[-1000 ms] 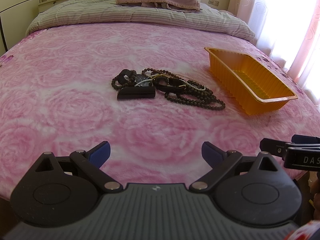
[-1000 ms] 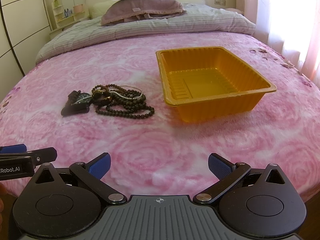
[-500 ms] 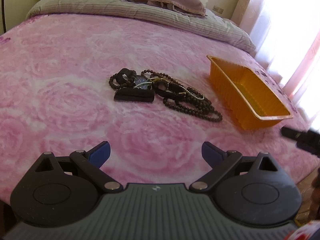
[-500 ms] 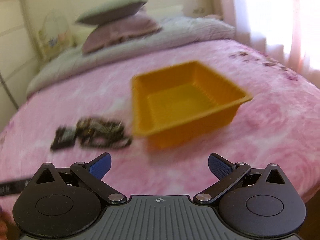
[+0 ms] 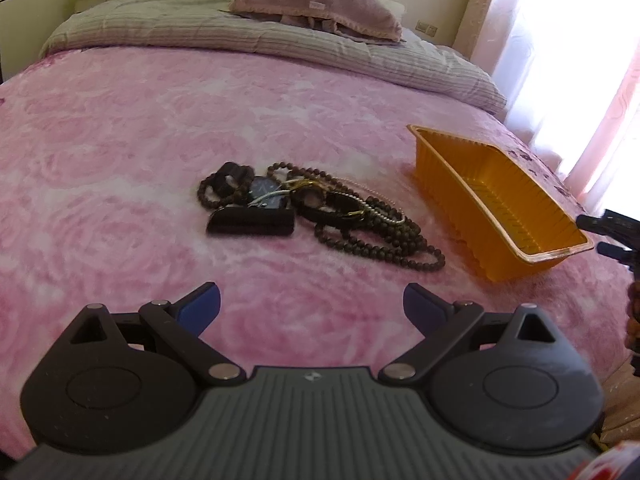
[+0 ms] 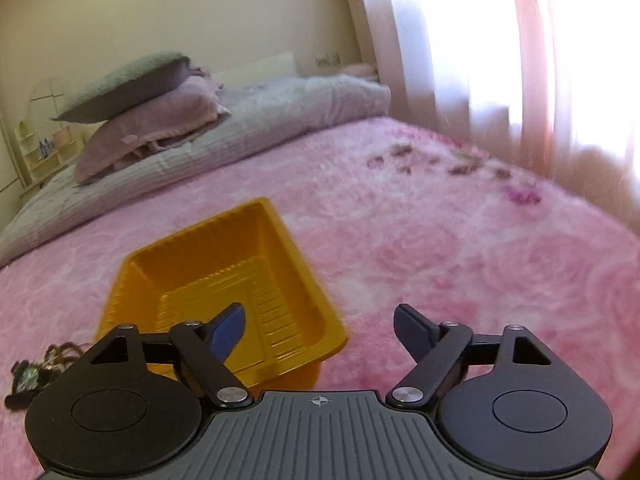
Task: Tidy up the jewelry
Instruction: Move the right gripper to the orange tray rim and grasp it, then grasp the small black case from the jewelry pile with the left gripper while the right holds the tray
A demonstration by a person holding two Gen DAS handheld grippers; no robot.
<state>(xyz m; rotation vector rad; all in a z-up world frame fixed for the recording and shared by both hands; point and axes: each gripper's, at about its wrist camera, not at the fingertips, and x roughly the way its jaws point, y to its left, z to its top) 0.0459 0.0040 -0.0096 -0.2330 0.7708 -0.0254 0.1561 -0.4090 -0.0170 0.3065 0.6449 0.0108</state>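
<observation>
I take the orange plastic tray (image 5: 496, 216) as my landmark; it sits on the pink rose-patterned bedspread (image 5: 120, 128), and I can see nothing inside it.

From the left wrist view, the jewelry pile (image 5: 316, 212) lies on the bedspread to the left of the tray, near it but not touching. In the pile I make out a long strand of dark wooden beads (image 5: 384, 240) looped nearest the tray, a smaller dark bead bracelet (image 5: 224, 188) on the far-left side, a black oblong case (image 5: 250, 222) at the front left, and what looks like a watch with a gold-toned rim (image 5: 314, 196) in the middle. A thin pale chain crosses the tangle; I cannot separate the finer pieces.

My left gripper (image 5: 312, 300) hovers over the bedspread in front of the pile, further from the tray than the beads are. Its blue-padded fingers (image 5: 200, 306) stand wide apart and hold nothing.

My right gripper (image 6: 320, 328) sits at the tray's near corner, also spread wide and carrying nothing. Its left blue fingertip (image 6: 230, 328) appears over the tray's interior, the other over the bedspread to the tray's right. This view is blurred. The pile (image 6: 36, 372) shows at the tray's left.

Behind the tray, stacked pillows (image 5: 320, 4) rest on a striped grey quilt (image 5: 240, 36).
</observation>
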